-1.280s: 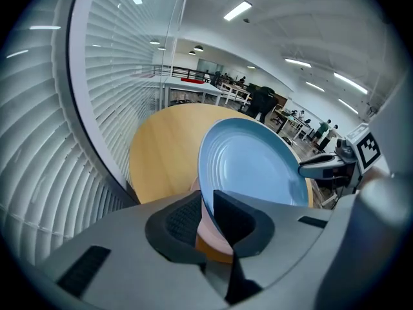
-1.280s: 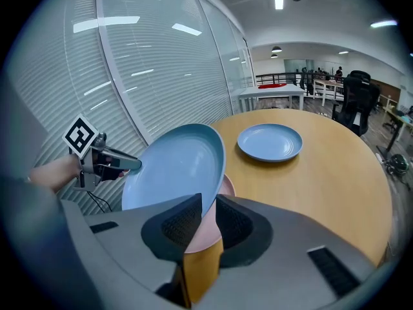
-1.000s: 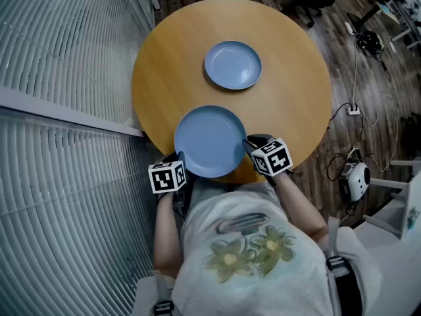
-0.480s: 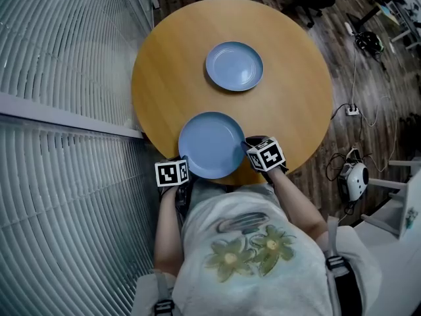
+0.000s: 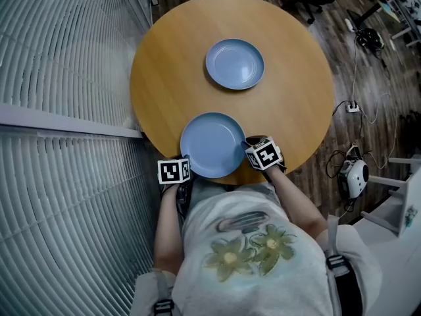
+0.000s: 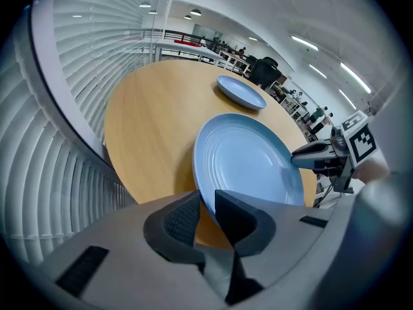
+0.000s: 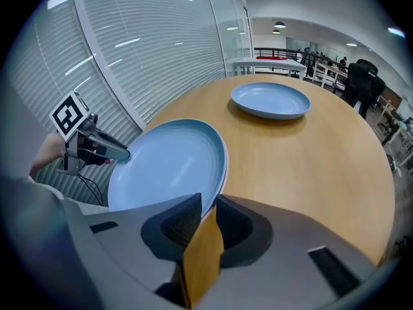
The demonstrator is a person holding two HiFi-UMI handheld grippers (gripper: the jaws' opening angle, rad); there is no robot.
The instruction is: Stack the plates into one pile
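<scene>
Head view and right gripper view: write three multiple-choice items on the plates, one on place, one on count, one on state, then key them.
1. The farther light-blue round plate lies: A) on the round wooden table, apart from the nearer light-blue round plate; B) stacked on it; C) on the floor.
2. Plates in view: A) one; B) two; C) four.
3. The right gripper is: A) open, empty; B) shut on the nearer plate's rim; C) shut on the farther plate.
Key: 1 A, bare wood separates them; 2 B, only two show; 3 B, the rim sits pinched between its pads.
</scene>
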